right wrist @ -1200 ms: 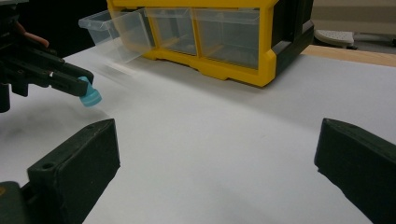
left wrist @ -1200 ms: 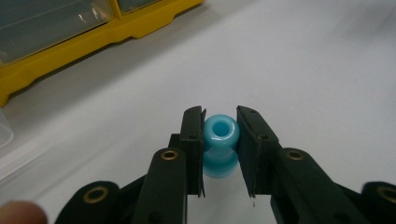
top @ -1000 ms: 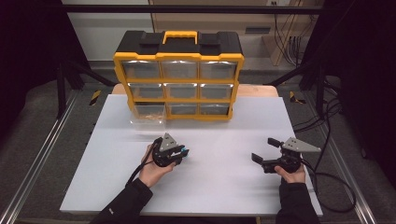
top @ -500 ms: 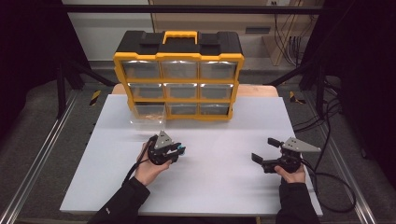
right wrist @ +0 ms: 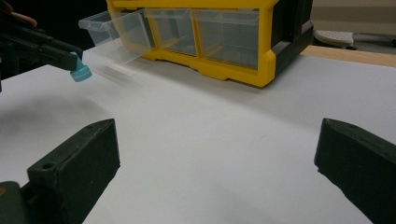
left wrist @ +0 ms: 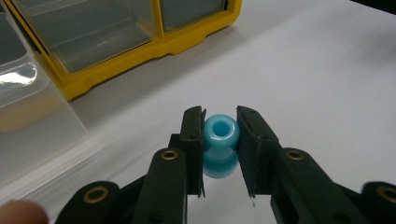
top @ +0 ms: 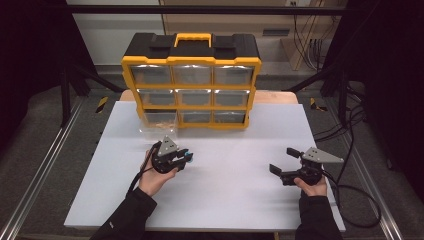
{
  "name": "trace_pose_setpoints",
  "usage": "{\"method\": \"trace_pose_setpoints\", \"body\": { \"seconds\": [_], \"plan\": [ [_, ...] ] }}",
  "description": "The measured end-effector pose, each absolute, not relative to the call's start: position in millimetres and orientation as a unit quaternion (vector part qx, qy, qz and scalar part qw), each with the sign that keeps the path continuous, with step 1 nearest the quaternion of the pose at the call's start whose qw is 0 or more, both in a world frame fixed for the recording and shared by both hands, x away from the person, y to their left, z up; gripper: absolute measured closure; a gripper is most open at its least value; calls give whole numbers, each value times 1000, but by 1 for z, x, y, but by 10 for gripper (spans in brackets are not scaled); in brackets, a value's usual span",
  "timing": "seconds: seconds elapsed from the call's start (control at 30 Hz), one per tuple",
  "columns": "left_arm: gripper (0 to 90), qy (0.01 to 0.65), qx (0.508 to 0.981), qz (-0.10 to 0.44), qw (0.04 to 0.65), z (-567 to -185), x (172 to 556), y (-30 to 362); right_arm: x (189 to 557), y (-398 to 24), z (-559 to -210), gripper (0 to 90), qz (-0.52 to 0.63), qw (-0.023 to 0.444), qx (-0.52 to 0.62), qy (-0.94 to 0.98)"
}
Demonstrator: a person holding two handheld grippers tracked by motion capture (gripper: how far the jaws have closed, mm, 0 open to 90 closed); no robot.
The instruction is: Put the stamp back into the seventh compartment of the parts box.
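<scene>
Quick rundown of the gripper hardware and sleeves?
Both the left gripper and the right gripper are black, with flat blocky jaws, brass-coloured rivets and a grey three-cornered top plate. A black cable trails from each. Dark long sleeves.

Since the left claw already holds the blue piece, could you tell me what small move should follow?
Probably carry the blue spool-shaped piece, clamped in the left claw, toward the pulled-out clear drawer of the yellow organizer; the drawer stands open close ahead.

bare white table (top: pixel 225 200) between grippers, pulled-out clear drawer (top: pixel 158 121) jutting from organizer (top: pixel 192 80)
</scene>
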State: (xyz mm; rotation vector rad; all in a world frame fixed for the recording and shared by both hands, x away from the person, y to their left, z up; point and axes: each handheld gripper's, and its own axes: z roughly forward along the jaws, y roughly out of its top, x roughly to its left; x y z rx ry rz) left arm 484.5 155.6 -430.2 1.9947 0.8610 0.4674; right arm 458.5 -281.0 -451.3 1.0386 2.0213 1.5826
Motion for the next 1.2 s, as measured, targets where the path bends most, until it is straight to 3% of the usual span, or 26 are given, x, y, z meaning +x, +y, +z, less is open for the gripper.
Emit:
{"method": "trace_pose_setpoints", "body": {
  "seconds": [1.2],
  "plan": [
    [721,363,785,202,459,-407,486,182,458,-281,-451,7,560,185,370,718]
  ]
}}
